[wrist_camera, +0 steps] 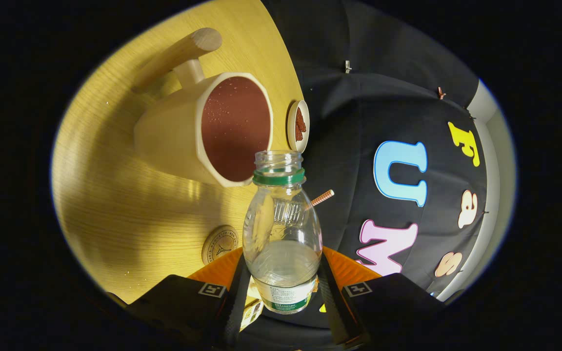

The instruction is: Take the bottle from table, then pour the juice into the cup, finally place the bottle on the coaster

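Fingers (pixel 283 302) clamp the open bottle (pixel 282 234), tilted toward the cup (pixel 212 131). Risk: mouth sits near the rim; juice may spill onto the bench (pixel 130 214).

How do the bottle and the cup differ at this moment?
The bottle is clear plastic with a green neck ring, while the cup is opaque cream with a reddish-brown interior. The bottle is held between the tongs off the table; the cup stands on the table. The cup is wide-mouthed with a wooden handle; the bottle is narrow-necked. Both are open-topped.
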A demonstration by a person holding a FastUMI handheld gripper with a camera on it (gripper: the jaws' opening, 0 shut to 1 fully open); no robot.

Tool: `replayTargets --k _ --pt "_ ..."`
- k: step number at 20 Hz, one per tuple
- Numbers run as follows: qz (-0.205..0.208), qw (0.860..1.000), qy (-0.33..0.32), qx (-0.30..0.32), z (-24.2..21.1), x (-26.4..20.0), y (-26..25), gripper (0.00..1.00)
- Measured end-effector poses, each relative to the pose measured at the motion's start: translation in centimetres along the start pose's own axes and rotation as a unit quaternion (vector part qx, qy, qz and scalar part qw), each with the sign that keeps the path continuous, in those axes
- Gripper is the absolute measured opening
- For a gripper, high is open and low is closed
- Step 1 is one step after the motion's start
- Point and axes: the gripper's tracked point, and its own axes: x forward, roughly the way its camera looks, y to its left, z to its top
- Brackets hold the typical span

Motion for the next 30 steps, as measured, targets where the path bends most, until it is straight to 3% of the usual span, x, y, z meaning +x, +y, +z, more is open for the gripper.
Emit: replayTargets --k 30 --pt "-0.019 0.994 -0.033 -0.103 0.1 0.9 -1.2 0.72"
